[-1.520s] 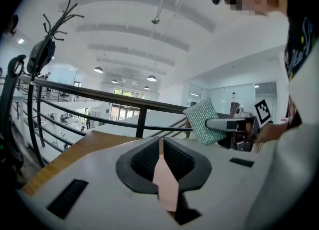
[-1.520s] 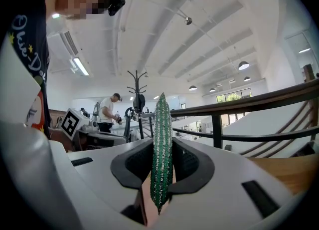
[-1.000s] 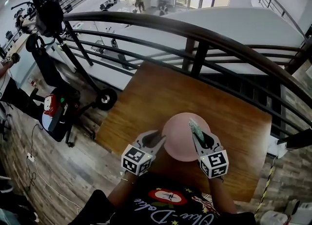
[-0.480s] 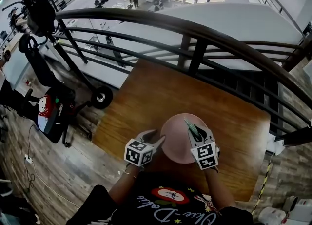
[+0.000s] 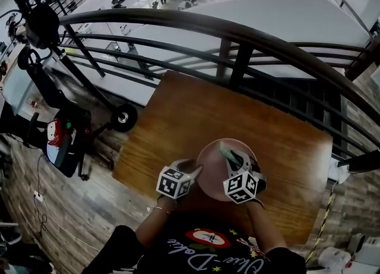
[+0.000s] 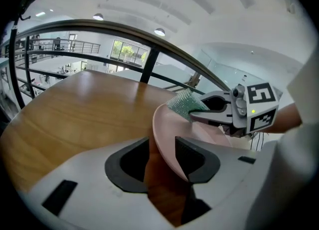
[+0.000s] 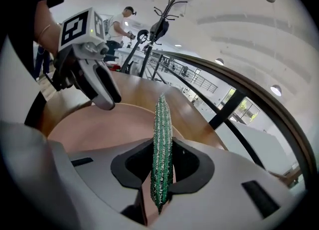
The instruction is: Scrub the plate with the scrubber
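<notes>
- Now: L gripper (image 6: pixel 162 146) jaws wide, just been opening; pink plate (image 6: pixel 172 124) rim between them, prob. not pinched.
- R gripper (image 7: pixel 162 161) clamps green scrubber (image 7: pixel 162 124) over plate.
- Plate on worktop (image 5: pixel 190 112), near edge.

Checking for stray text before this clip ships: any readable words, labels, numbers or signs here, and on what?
black shirt: white cursive lettering, apparently two hyphenated words, warped and cut by the frame edge; not reliably readable.
marker cubes: black-and-white square codes only, no letters or digits.
pink plate, green scrubber, wooden table: no print.
background: nothing legible.
</notes>
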Tool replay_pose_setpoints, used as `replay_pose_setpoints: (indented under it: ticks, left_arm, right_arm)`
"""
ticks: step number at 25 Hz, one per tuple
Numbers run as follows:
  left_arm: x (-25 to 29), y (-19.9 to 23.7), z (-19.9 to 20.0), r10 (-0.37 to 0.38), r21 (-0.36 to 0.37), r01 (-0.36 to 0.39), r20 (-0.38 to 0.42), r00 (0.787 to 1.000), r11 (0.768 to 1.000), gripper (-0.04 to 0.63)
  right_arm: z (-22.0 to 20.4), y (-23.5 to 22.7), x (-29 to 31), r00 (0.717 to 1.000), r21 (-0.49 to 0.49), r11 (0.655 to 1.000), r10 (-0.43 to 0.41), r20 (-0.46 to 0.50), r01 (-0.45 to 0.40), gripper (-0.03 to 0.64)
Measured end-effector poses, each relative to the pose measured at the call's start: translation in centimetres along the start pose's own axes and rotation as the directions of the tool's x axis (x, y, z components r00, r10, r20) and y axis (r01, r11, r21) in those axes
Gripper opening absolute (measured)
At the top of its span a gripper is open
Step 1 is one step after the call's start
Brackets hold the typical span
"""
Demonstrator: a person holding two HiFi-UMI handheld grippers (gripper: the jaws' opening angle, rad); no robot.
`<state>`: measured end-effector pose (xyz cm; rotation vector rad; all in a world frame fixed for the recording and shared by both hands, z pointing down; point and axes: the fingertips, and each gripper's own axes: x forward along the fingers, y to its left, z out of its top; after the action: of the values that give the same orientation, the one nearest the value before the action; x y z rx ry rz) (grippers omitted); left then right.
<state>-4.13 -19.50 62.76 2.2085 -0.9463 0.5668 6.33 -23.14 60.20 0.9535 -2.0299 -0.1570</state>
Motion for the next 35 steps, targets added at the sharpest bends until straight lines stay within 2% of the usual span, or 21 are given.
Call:
replay_pose_setpoints:
  ticks: [5,8,11,19,25,35]
  left_arm:
    - [0.8,0.0,-1.1,0.000,0.022,0.001,-0.050,0.999,1.000,0.136]
    - [1.2,-0.1,-1.5,-0.014,0.015,0.015,-0.063,0.998,1.000,0.103]
    - [1.3,-0.2,-1.6,-0.013,0.021,0.015,-0.066,0.998,1.000,0.101]
    - [1.3,-0.2,-1.5,-0.017,-0.026,0.016,-0.052,0.999,1.000,0.087]
    - [1.3,-0.6,-1.5,-0.013,-0.033,0.012,-0.044,0.999,0.999,0.084]
    - [1.3,-0.2,-1.3,0.009,-0.035,-0.010,-0.037,0.999,0.999,0.074]
  right_arm:
    - [-0.3,1.4,1.0,0.999,-0.140,0.990,0.022,-0.049,-0.029,0.060]
    - [-0.4,2.2,1.5,0.997,-0.170,0.984,0.034,-0.065,-0.045,0.060]
    - [-0.6,3.0,1.8,0.995,-0.205,0.976,0.057,-0.086,-0.074,0.063]
    - [-1.1,5.2,1.7,0.978,-0.310,0.932,0.147,-0.149,-0.188,0.072]
    - [-1.1,6.8,0.8,0.963,-0.394,0.881,0.211,-0.171,-0.263,0.074]
    - [-1.7,9.2,-0.5,0.942,-0.521,0.785,0.276,-0.190,-0.335,0.080]
